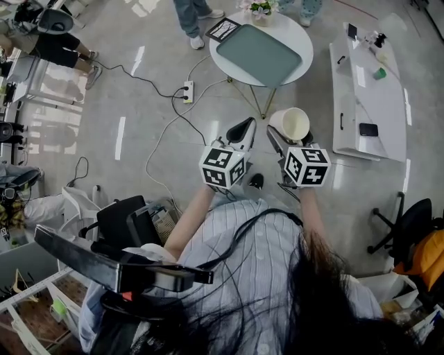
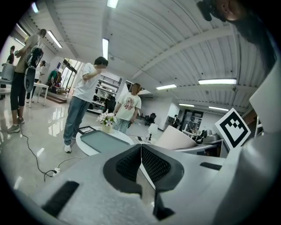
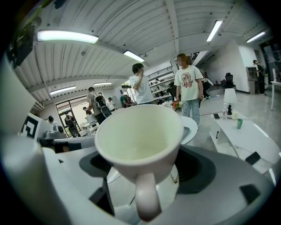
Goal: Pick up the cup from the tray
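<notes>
A cream cup with a handle is held well above the floor, my right gripper shut on it. In the right gripper view the cup fills the middle, mouth up, handle toward the camera, a jaw on either side. The teal tray lies bare on a round white table farther ahead. My left gripper hovers just left of the cup, shut on nothing. In the left gripper view its pads touch, with the tray beyond and the cup at right.
A flower vase and a black-framed card sit on the round table. A long white bench with a phone and small items stands to the right. Cables and a power strip cross the floor. People stand beyond the table.
</notes>
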Motion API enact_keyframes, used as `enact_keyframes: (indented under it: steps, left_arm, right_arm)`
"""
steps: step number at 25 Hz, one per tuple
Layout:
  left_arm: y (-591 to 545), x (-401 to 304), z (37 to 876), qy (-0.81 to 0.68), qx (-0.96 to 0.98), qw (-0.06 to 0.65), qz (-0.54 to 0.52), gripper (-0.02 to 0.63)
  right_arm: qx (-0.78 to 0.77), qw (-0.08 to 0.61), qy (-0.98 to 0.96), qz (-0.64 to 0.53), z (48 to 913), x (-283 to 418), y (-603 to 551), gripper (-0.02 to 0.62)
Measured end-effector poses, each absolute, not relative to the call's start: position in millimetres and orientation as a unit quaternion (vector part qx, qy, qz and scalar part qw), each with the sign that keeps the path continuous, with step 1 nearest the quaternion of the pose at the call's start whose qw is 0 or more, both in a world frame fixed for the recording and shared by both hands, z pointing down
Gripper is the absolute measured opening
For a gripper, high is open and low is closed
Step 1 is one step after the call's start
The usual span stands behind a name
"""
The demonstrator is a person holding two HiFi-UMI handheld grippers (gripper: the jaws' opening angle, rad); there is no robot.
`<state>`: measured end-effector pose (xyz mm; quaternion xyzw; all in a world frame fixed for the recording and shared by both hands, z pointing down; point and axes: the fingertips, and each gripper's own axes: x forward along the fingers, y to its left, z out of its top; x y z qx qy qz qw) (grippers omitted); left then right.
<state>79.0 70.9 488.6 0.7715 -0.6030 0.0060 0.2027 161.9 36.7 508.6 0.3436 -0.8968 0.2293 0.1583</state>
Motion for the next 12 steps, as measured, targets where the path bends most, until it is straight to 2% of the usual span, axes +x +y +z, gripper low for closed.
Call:
enact_keyframes:
  steps: [12]
  left_arm:
    - [81.8,92.0,488.0,-0.609,0.767,0.201,0.004,0.015]
  right_arm:
    - [0.334,0.165,-0.901,0.225,509.4,172.7,47.5,0.410]
